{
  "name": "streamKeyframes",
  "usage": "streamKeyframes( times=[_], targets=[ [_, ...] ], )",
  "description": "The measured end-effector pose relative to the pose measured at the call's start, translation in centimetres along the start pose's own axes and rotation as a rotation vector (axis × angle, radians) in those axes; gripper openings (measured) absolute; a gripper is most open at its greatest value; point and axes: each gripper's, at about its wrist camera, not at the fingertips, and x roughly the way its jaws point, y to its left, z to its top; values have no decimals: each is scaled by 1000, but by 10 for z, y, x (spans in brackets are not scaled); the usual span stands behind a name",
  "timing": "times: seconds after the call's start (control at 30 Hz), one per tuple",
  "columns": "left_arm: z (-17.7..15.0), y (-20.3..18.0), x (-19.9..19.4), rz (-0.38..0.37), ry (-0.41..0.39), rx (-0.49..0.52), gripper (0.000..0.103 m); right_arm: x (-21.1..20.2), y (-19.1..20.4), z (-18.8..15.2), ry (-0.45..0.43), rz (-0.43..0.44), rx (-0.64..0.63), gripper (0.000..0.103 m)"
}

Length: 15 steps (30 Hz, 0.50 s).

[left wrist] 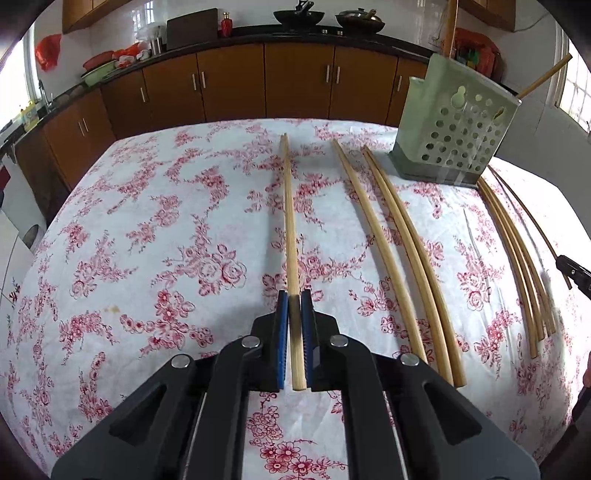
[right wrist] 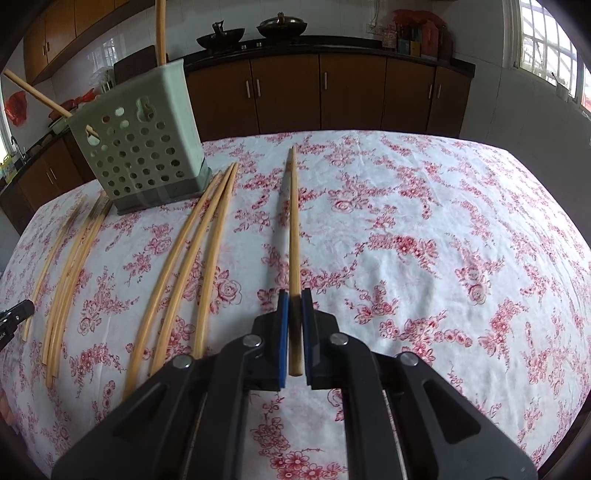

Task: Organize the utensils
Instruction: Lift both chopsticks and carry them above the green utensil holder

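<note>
My left gripper (left wrist: pixel 294 295) is shut on a bamboo chopstick (left wrist: pixel 290 221) that points away over the floral tablecloth. My right gripper (right wrist: pixel 294 294) is shut on another chopstick (right wrist: pixel 293 221), held just above the cloth, its shadow to its left. A pale green perforated utensil holder (left wrist: pixel 456 122) stands at the table's back, right in the left wrist view and left in the right wrist view (right wrist: pixel 140 140), with chopsticks (right wrist: pixel 37 96) sticking out of it. Several loose chopsticks (left wrist: pixel 402 240) lie on the cloth in front of the holder (right wrist: pixel 192 258).
The table (left wrist: pixel 147 221) has a white cloth with red flowers. Brown cabinets (left wrist: pixel 295 81) and a dark counter with woks (right wrist: pixel 282 26) run behind it. The other gripper's tip shows at the frame edge in each view (left wrist: pixel 572 271) (right wrist: pixel 14 314).
</note>
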Motion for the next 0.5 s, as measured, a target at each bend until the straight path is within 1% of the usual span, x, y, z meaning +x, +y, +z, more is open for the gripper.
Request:
streamKeyframes(
  times=[0.2, 0.3, 0.5],
  targets=[
    [24, 10, -41, -26, -126, -39, 7, -39, -13, 20, -120, 8, 31, 8],
    [36, 15, -63, -37, -200, -62, 7, -54, -17, 28, -167, 13, 47, 8],
    [56, 19, -99, -63, -319, -111, 7, -77, -18, 41, -248, 27, 67, 8]
  ],
)
